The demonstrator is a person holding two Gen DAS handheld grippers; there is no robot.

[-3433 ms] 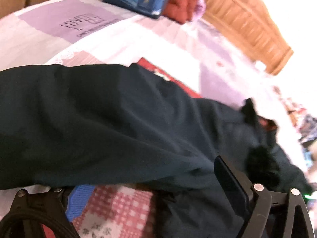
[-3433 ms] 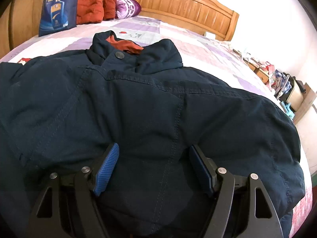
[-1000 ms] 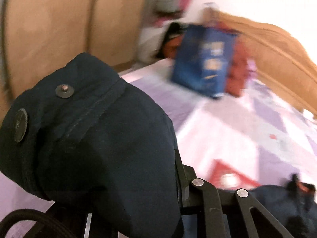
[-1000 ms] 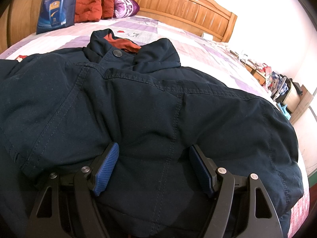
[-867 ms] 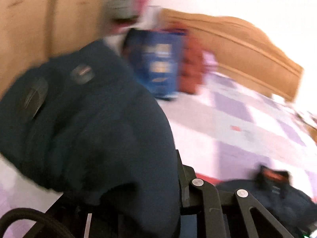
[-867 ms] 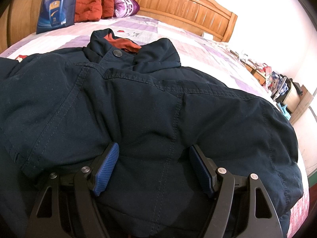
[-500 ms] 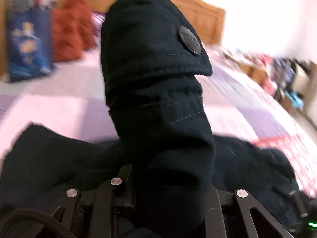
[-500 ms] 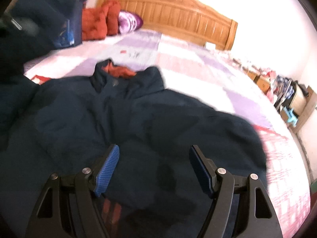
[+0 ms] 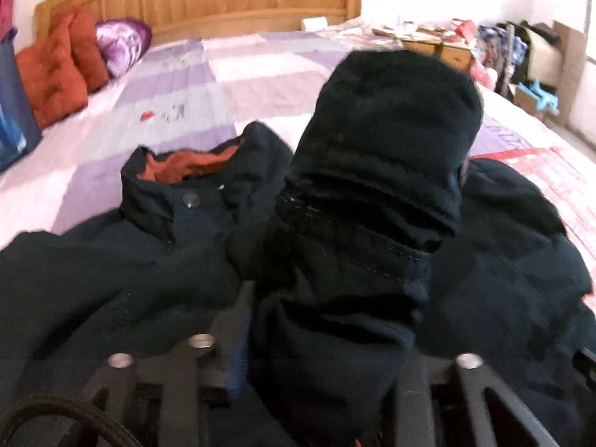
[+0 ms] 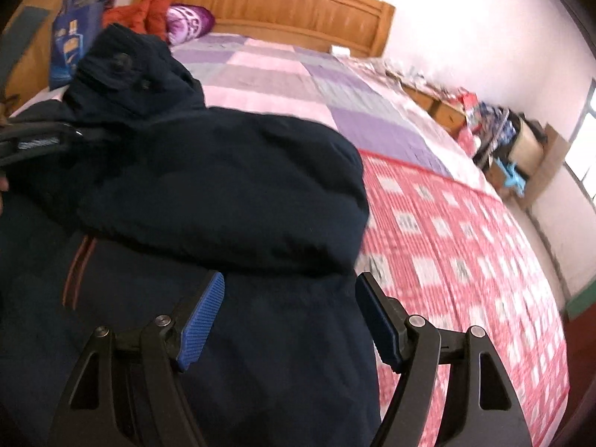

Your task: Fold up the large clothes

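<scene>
bed point(image 10: 465, 260) quilt under a navy jacket point(image 9: 111, 279); left hand-held gripper point(image 9: 324, 339) clenches the sleeve cuff point(image 9: 383, 171), right hand-held gripper point(image 10: 288, 320) released. lay the sleeve toward 3 o'clock, flat.

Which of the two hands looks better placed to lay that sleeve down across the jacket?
Left. The left gripper already grips the sleeve, raised over the jacket. The right gripper hovers open, holding nothing.

Dark navy jacket point(image 9: 111, 268), rust-lined collar, sleeve point(image 9: 372, 201) raised over body
</scene>
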